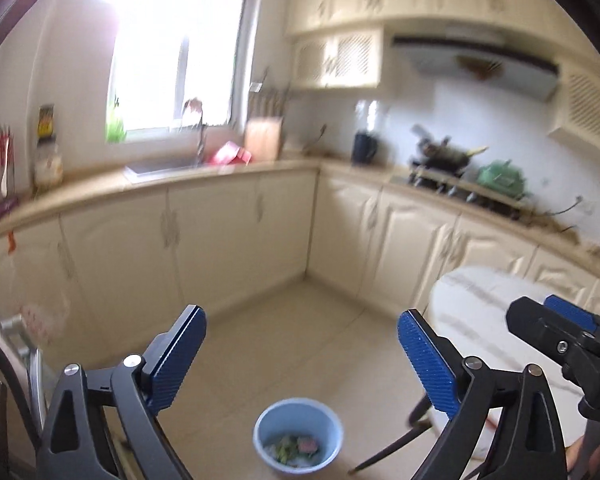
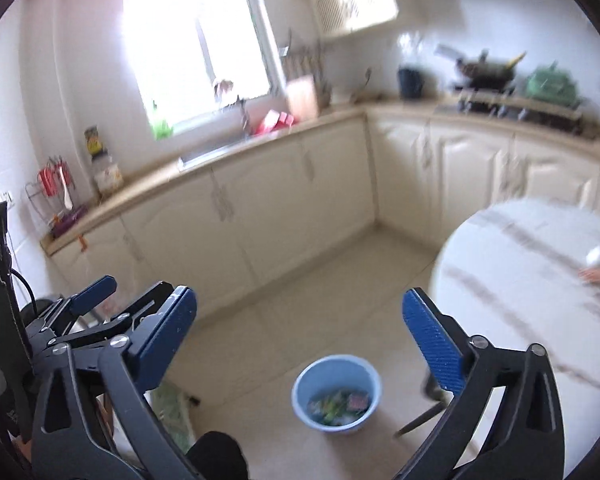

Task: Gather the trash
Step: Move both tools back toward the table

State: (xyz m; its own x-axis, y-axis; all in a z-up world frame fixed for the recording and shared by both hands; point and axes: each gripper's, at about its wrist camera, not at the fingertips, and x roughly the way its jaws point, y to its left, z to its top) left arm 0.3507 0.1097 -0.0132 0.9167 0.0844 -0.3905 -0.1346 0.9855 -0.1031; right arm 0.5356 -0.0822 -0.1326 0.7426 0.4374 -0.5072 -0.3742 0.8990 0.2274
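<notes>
STEP: between pickups, both claws raised | LEFT: my left claw [image 1: 302,364] gapes wide, empty | RIGHT: my right claw [image 2: 300,342] likewise | BIN: blue bin [image 2: 336,394] with trash lies on floor below, between my fingers | NEXT: reach remaining scraps [image 2: 592,274] on round table [image 2: 520,280], right of claw | VIEW: only right wrist shows scraps.

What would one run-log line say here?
left gripper open, empty | right gripper open, empty | light blue plastic bin on floor holds trash
</notes>
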